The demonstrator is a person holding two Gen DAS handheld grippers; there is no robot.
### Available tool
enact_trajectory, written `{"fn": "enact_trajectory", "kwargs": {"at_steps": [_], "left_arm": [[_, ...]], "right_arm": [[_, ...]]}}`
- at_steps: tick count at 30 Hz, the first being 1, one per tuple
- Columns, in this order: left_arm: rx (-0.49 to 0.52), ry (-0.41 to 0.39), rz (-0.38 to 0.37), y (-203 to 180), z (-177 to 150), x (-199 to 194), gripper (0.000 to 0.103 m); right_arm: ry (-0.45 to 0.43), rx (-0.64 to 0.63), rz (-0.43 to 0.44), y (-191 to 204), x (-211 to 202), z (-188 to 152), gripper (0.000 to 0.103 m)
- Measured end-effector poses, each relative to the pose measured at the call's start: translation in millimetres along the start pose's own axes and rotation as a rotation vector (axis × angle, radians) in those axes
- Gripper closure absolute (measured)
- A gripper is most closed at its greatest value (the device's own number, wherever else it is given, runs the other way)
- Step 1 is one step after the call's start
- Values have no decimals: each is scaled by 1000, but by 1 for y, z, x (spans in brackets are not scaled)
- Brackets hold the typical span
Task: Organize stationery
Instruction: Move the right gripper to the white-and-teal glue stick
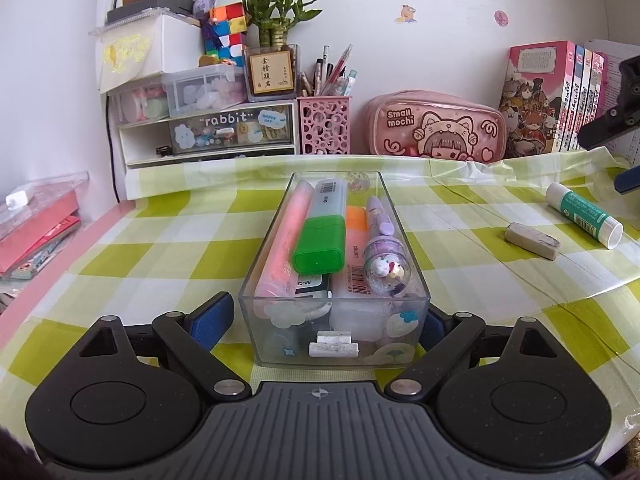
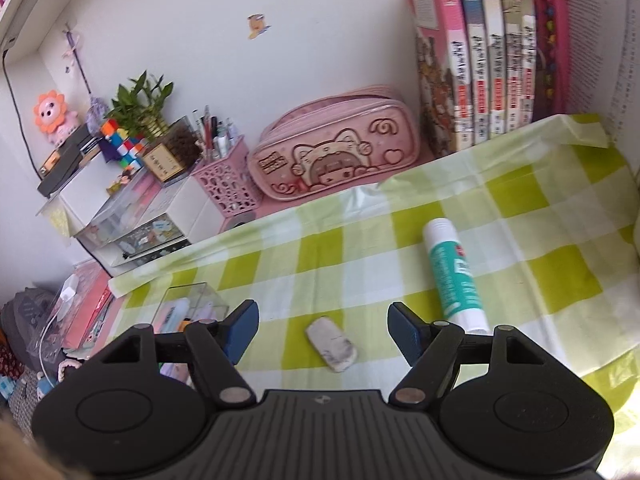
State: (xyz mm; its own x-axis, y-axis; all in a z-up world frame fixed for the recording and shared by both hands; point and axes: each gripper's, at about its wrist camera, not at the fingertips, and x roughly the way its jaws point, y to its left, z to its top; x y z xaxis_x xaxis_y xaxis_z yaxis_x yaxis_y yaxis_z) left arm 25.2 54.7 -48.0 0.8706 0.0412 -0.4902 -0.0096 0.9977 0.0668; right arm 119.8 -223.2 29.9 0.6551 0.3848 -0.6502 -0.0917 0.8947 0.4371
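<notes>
A clear plastic box [image 1: 276, 240] sits on the green checked cloth. It holds a pink highlighter, a green-capped highlighter [image 1: 320, 244], an orange one and a purple pen [image 1: 384, 248]. My left gripper [image 1: 326, 322] is open, its blue pads on either side of the box's near end; I cannot tell whether they touch it. A dirty white eraser [image 2: 331, 344] lies between the open fingers of my right gripper [image 2: 322, 330], which hovers above it. A glue stick [image 2: 454, 276] lies to the right. The eraser [image 1: 531, 240] and glue stick [image 1: 584, 214] also show in the left wrist view.
At the back stand a pink pencil case [image 1: 436, 128], a pink pen holder [image 1: 324, 124], a drawer unit [image 1: 208, 132] with a plant and cube, and a row of books [image 1: 552, 96]. The clear box [image 2: 192, 304] shows at left of the right wrist view.
</notes>
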Motion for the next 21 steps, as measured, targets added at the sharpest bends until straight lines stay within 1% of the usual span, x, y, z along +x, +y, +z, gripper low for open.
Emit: {"fn": "enact_trajectory", "kwargs": {"at_steps": [2,7,11,18,21], "left_arm": [[-2,-1,-2,0,0,0,14],[-1,-3,-2,0,-1,-1,14],[-2,-3,-3,1,-1,-1,14],[5,-8,1,0,-2,-2,14],[4,-8,-2,1,-2,-2,14]], "right_arm": [[-15,19,-23,-13,-6,2,31],[-48,96,-72,-44,-16,7,31],[-41,121,-94,-58,-15,7,31],[8,130,-130,-64,6,-2,31],[12,120,-130,-62,11,-4,31]]}}
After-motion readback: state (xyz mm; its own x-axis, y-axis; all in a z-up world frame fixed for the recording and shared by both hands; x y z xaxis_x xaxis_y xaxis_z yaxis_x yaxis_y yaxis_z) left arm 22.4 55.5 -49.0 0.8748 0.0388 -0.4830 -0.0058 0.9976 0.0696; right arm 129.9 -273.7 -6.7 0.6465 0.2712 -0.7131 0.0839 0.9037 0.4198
